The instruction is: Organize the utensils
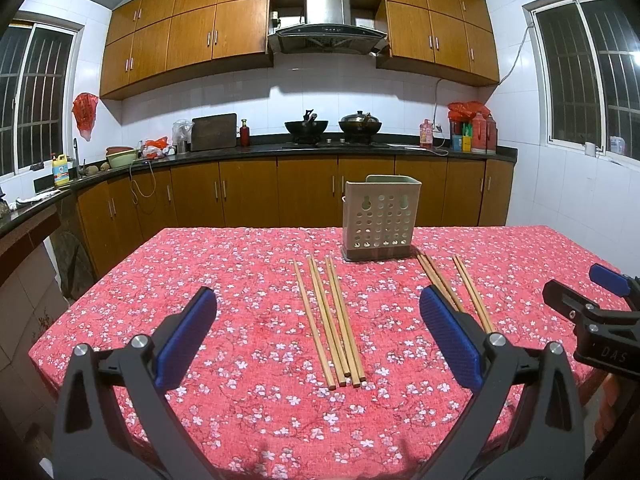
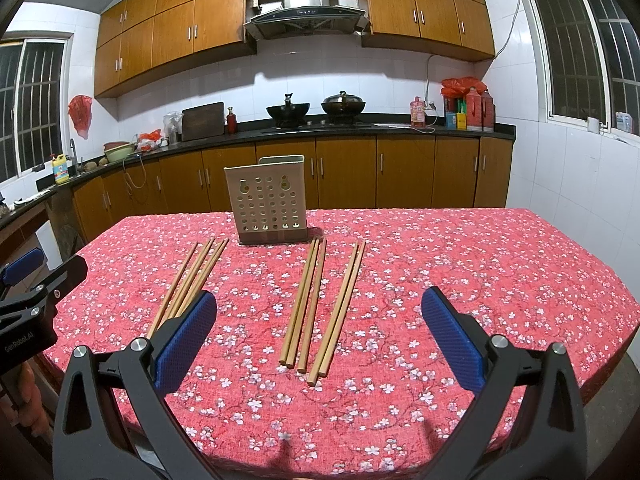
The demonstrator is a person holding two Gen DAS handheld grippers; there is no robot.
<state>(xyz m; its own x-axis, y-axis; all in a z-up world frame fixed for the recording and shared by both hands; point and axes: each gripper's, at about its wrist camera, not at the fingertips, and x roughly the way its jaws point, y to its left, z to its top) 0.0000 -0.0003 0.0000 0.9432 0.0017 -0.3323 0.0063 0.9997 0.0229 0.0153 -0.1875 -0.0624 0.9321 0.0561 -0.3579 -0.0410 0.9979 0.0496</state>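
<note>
Several wooden chopsticks lie on the red floral tablecloth in groups. The left group lies straight ahead of my open left gripper. The two right pairs lie between the fingers of my open right gripper. A beige perforated utensil holder stands upright behind the chopsticks and looks empty. The right gripper's body shows at the right edge of the left wrist view. The left gripper's body shows at the left edge of the right wrist view. Both grippers hover above the near table edge, holding nothing.
The table's left edge drops off to the floor. Beyond the table a dark kitchen counter carries two woks, a cutting board, bottles and bowls. Wooden cabinets line the wall; windows are on both sides.
</note>
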